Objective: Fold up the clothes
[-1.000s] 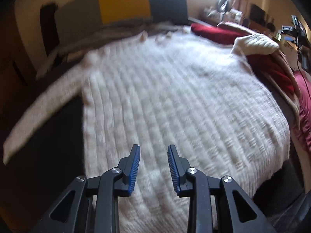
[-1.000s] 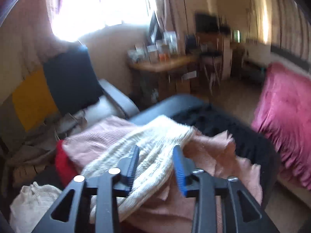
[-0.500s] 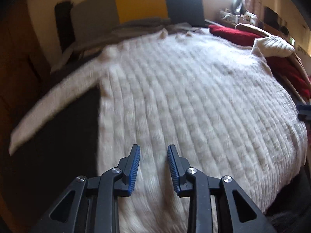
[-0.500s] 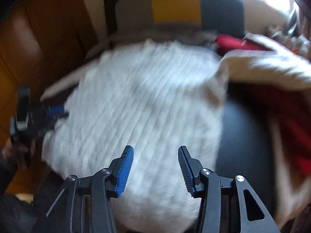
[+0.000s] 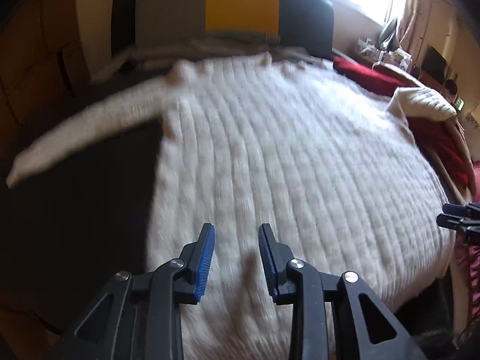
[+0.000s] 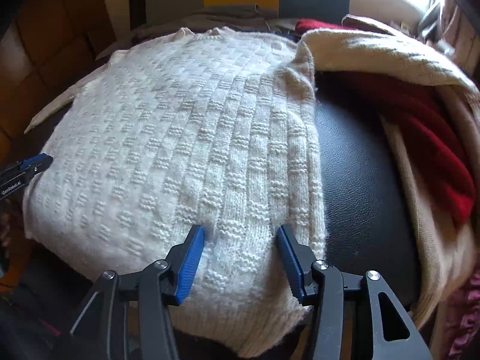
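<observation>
Seen from the left wrist camera, a cream knitted sweater (image 5: 285, 165) lies spread flat across a dark surface (image 5: 90, 210), one sleeve (image 5: 90, 129) stretched out to the left; the picture is somewhat blurred. The left gripper (image 5: 237, 258) hangs over the sweater's near hem with its blue-padded jaws partly apart and nothing between them. Behind the sweater stands a cushion in grey, yellow and dark blue blocks (image 5: 240, 9), and to the right lie a red garment (image 5: 375, 78) and another cream knit (image 5: 426, 105). The tips of the right gripper (image 5: 459, 219) show at the right edge. From the right wrist camera, the same sweater (image 6: 180, 150), its basket-weave pattern sharp, covers the left part of a black leather-like seat (image 6: 354, 165). The right gripper (image 6: 241, 255) is poised over the sweater's near right corner, jaws opening and about half apart, the fabric lying beneath the gap and the pads not pressing on it. A pile of clothes sits to the right: a beige knit (image 6: 375, 54) draped over a red garment (image 6: 420, 126). The left gripper (image 6: 27, 169) juts in at the left edge, by the sweater's far side.
</observation>
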The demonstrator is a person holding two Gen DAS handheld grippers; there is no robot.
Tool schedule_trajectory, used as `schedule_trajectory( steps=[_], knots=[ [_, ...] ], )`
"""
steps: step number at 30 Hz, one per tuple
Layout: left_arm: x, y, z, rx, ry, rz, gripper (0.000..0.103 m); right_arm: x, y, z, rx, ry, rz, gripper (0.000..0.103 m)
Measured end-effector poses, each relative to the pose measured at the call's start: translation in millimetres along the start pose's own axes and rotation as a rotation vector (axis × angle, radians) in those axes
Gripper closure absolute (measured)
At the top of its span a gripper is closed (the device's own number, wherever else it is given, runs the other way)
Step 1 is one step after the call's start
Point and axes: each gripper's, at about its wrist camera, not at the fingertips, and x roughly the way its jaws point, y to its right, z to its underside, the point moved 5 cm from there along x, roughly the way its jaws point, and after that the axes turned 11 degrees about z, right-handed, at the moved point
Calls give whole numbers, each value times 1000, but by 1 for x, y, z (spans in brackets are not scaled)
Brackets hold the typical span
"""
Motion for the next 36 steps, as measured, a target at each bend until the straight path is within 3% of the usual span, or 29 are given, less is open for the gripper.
schedule_trajectory(
  steps=[7,12,14,19,21,24,28,36],
  knots=[
    [27,-12,-73,37,53,-30,73,-2,-20,-95,45,164,-58,51],
    [67,-32,-90,22,-6,-92,73,42,-36,-144,45,139,-12,51],
    [76,-45,-84,-25,-17,-96,73,59,-34,-146,57,107,1,51],
    [78,-67,-63,-118,4,-92,69,82,-20,-127,54,120,41,51],
    [76,-66,-59,-109,13,-110,69,82,-15,-116,28,155,60,49],
    [77,-64,-60,-99,5,-145,69,83,-2,-109,71,174,15,49],
    [79,-47,-74,-2,-20,-240,69,83,-8,-111,47,200,47,44],
    [88,-33,-79,-35,-4,-205,69,83,-8,-112,58,210,31,42]
  ],
)
